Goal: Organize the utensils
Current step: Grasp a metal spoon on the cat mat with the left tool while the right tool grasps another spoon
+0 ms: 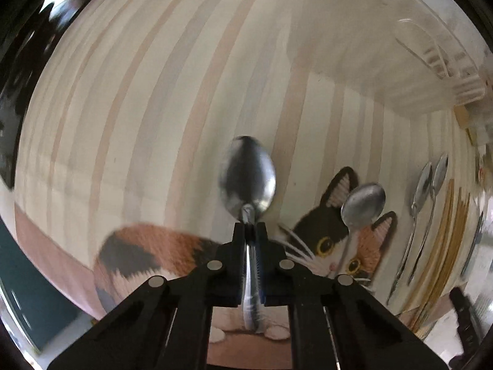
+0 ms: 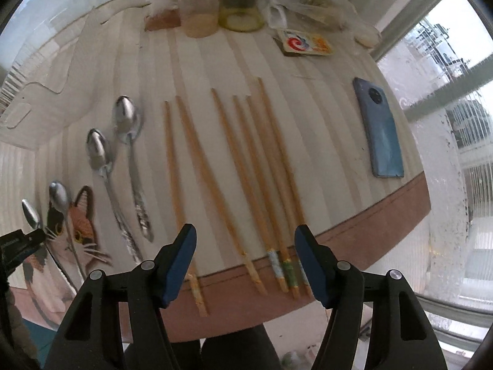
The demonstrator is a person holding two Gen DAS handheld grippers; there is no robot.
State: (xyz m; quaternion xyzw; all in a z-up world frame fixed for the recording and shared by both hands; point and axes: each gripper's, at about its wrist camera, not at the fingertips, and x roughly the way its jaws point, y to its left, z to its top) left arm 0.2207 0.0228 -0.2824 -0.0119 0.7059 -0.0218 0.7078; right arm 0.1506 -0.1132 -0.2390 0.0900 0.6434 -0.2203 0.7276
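Note:
My left gripper (image 1: 250,223) is shut on a metal spoon (image 1: 248,175) by its neck, bowl pointing forward above the striped cloth. In the right wrist view that spoon (image 2: 30,214) and the left gripper (image 2: 30,237) show at the far left. A second spoon (image 1: 363,206) lies on the cat picture, also in the right wrist view (image 2: 60,199). Two more spoons (image 2: 98,151) (image 2: 126,117) lie side by side, seen at the right of the left wrist view (image 1: 429,185). Several wooden chopsticks (image 2: 246,166) lie in a row. My right gripper (image 2: 245,240) is open and empty above the chopstick handles.
A striped tablecloth (image 2: 323,129) with a cat picture (image 2: 83,225) covers the table. A blue phone (image 2: 380,129) lies at the right. Jars (image 2: 197,6), a bottle (image 2: 242,0) and a packet (image 2: 305,44) stand at the back. A clear plastic tray (image 1: 437,52) sits at the far left.

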